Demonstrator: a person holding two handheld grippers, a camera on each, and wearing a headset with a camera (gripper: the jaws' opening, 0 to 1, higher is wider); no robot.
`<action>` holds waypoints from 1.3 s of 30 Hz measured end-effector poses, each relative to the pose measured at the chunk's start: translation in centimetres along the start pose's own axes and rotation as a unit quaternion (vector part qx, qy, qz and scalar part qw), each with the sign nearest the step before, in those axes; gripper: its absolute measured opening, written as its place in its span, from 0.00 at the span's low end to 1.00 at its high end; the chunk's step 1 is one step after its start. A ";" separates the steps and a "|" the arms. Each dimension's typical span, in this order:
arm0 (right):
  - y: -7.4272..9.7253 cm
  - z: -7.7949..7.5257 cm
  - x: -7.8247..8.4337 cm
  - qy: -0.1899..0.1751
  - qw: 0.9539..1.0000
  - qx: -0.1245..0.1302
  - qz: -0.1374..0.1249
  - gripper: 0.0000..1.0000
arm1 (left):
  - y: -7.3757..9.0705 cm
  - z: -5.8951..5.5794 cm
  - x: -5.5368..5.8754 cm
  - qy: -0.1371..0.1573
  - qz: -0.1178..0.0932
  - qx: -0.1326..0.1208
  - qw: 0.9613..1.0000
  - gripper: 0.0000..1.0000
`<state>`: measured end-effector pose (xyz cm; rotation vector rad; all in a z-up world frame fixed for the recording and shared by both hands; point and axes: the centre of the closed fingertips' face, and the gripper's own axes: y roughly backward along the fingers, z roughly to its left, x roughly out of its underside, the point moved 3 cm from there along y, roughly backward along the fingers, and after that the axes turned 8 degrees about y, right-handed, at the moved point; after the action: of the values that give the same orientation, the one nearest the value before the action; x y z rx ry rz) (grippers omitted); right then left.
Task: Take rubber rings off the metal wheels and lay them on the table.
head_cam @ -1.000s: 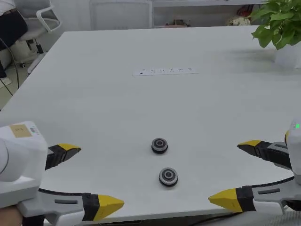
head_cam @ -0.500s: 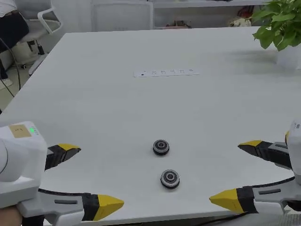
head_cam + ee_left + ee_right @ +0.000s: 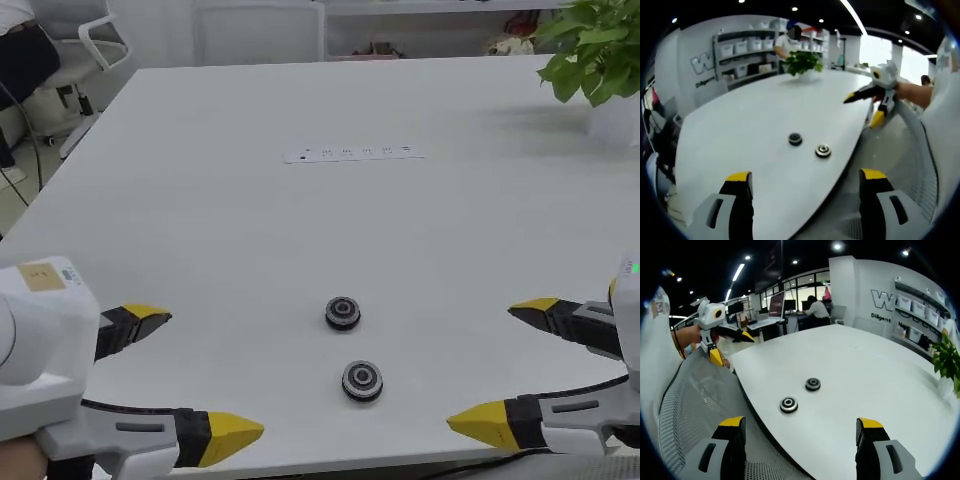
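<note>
In the head view you are at the very start: both metal wheels lie flat on the white table [image 3: 200,200] near its front edge, the far wheel [image 3: 342,313] just beyond the near wheel [image 3: 362,381], apart from each other. Each looks like a small disc with a bright hub and a dark outer band, which I take to be the rubber ring, though at this size rubber and metal are hard to separate. No ring lies loose on the smooth, matte tabletop. Your left gripper [image 3: 195,375] and right gripper [image 3: 500,365] flank the wheels, well apart from them, jaws spread wide and holding nothing.

In the left gripper view, the yellow-tipped jaws stand wide, with both wheels ahead between them and the right gripper across the table's corner.

The right gripper view shows the same: jaws wide, empty, wheels ahead.

Your next move likely calls for pinning one wheel with one gripper while the other narrows onto the band's edge; a thin, stretchy ring should peel, not lift.
</note>
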<state>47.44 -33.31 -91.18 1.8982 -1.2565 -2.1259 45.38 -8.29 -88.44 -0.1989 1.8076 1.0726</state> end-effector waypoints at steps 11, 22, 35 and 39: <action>-0.1 -0.1 0.0 0.005 1.000 0.000 0.005 0.91 | 0.0 0.1 0.0 -0.001 0.000 0.001 1.000 0.89; 0.0 0.0 0.1 0.007 1.000 -0.002 0.005 0.91 | 0.1 -0.1 0.0 -0.001 0.002 0.001 1.000 0.89; 0.4 -0.5 -0.1 0.008 1.000 0.004 -0.002 0.90 | 0.1 -0.4 -0.3 -0.007 -0.001 0.001 1.000 0.89; 0.4 -0.5 -0.2 0.010 1.000 0.004 -0.003 0.90 | 0.1 -0.5 -0.3 -0.007 -0.001 0.002 1.000 0.89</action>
<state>47.75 -33.78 -90.74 1.9247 -1.2578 -2.1022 45.18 -8.68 -88.04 -0.1887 1.7965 1.0662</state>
